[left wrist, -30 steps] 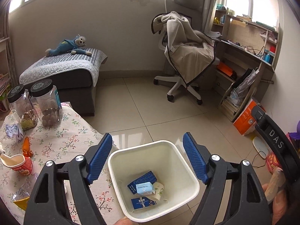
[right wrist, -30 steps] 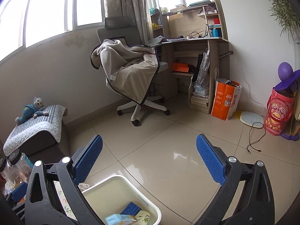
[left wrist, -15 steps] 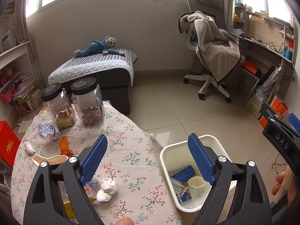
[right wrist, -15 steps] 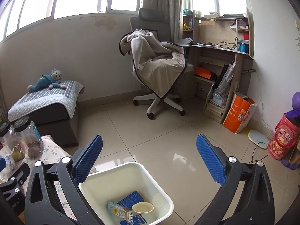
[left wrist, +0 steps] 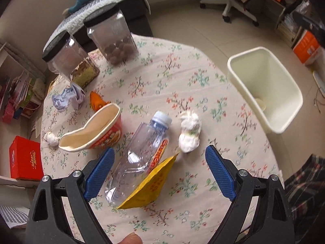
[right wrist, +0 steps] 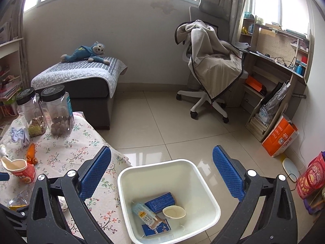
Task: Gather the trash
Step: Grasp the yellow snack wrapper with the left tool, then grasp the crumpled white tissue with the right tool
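My left gripper is open and empty above the floral table, over a clear plastic bottle and a yellow packet. A white tissue wad, a crushed red paper bowl, an orange scrap and crumpled paper lie on the cloth. My right gripper is open and empty above the white bin, which holds blue cartons and a paper cup. The bin stands beside the table's right edge.
Two black-lidded jars stand at the table's far side. A red box sits on the floor at the left. An office chair, a desk, an orange bag and a low bed stand beyond.
My left gripper has swung left from above the bin and tilted down over the table's trash. My right gripper has turned a little left and looks further down into the bin. Both stay open.
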Demonstrator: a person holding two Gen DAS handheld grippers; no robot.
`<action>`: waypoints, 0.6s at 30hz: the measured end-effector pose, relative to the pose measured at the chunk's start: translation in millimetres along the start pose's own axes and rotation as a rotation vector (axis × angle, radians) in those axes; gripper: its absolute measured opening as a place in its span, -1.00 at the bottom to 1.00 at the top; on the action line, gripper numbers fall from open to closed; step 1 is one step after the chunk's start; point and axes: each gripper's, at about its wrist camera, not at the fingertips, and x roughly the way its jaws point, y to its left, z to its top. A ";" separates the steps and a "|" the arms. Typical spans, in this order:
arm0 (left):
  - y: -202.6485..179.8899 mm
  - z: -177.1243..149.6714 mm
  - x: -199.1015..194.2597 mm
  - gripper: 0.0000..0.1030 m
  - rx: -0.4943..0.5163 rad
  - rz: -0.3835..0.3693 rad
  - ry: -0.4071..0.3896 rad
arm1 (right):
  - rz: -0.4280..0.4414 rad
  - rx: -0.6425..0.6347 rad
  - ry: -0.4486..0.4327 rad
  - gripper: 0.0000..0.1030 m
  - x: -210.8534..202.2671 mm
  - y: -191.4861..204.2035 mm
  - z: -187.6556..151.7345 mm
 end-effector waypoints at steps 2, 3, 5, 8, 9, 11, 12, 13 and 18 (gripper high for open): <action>1.0 -15.3 11.2 0.70 0.058 0.048 0.022 | 0.026 0.007 0.031 0.86 4.9 5.6 -1.2; 0.1 -21.7 15.9 0.69 0.083 0.057 0.032 | 0.039 0.009 0.052 0.86 8.3 8.5 -2.0; -1.4 -31.4 23.1 0.54 0.112 0.062 0.039 | 0.064 0.001 0.102 0.86 17.0 17.7 -5.5; -7.9 -43.2 31.5 0.20 0.159 0.098 0.043 | 0.098 -0.008 0.175 0.86 28.5 35.9 -14.5; -9.9 -46.9 34.8 0.11 0.175 0.118 0.044 | 0.109 -0.006 0.202 0.86 32.3 42.0 -18.1; -10.2 -51.5 39.4 -0.26 0.192 0.142 0.046 | 0.142 0.008 0.261 0.86 39.9 53.1 -25.1; -9.0 -54.0 38.3 -0.34 0.198 0.159 0.025 | 0.162 0.014 0.295 0.86 44.2 59.6 -29.3; -6.9 -55.7 36.5 -0.62 0.197 0.161 0.010 | 0.192 0.019 0.328 0.86 48.5 66.0 -34.0; 13.8 -61.4 18.6 -0.94 0.106 0.058 -0.047 | 0.299 0.046 0.472 0.86 65.1 97.7 -58.5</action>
